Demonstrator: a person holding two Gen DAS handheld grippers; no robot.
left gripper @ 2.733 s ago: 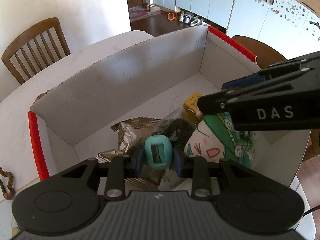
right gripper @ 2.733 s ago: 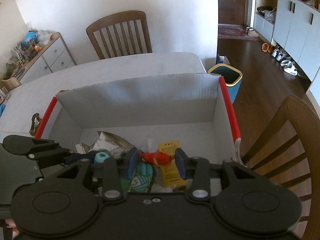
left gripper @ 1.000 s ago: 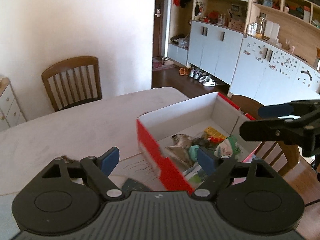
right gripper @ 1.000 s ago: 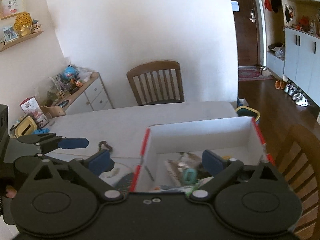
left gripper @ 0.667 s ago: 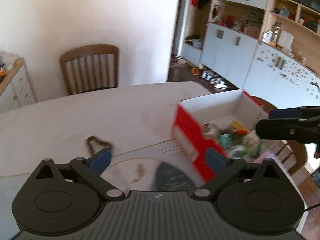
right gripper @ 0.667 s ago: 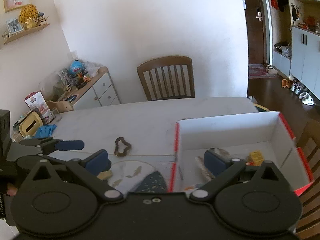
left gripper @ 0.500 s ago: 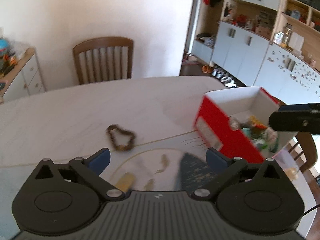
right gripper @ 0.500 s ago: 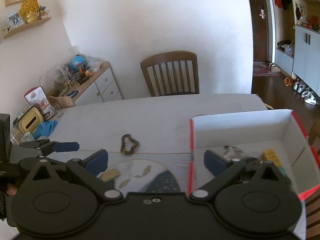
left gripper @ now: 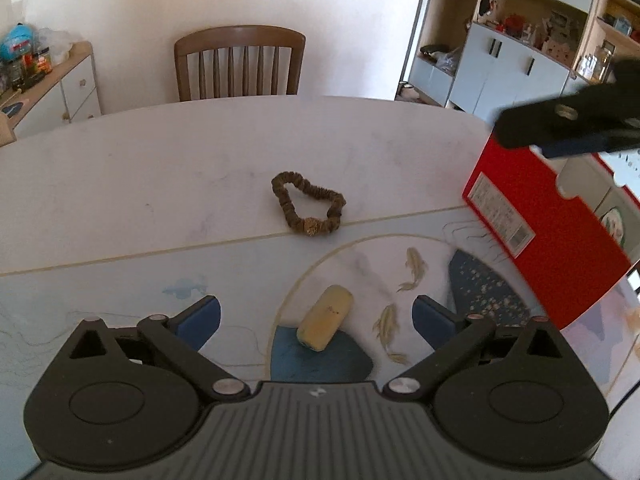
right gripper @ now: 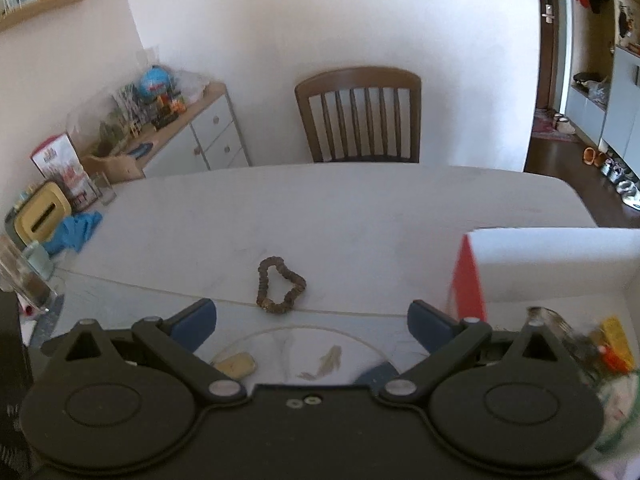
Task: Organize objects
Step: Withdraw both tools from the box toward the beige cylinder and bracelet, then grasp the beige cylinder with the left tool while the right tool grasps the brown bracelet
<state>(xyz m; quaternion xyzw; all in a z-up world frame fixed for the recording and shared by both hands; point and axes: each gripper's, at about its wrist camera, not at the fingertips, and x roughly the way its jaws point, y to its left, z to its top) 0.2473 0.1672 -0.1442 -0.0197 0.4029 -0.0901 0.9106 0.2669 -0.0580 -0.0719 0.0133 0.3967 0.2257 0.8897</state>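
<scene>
A pale yellow block (left gripper: 325,317) lies on the printed mat (left gripper: 120,280), directly between the wide-spread fingers of my left gripper (left gripper: 316,318), which is open and hovers just above it. A brown scrunchie (left gripper: 307,208) rests farther back on the white table. The red and white box (left gripper: 552,232) stands at the right with several items inside. In the right wrist view my right gripper (right gripper: 312,326) is open and empty above the mat, with the scrunchie (right gripper: 280,285) ahead of it, the yellow block (right gripper: 235,364) at lower left and the box (right gripper: 560,264) at the right.
A wooden chair (right gripper: 358,114) stands behind the table's far edge. At the table's left end are a glass (right gripper: 24,276), a blue cloth (right gripper: 74,230) and a yellow box (right gripper: 38,214). My right gripper's black arm (left gripper: 568,124) crosses the upper right of the left wrist view.
Both grippers have left the box and swung left and down toward the mat. The left jaws have spread wider, and the yellow block now lies between them.
</scene>
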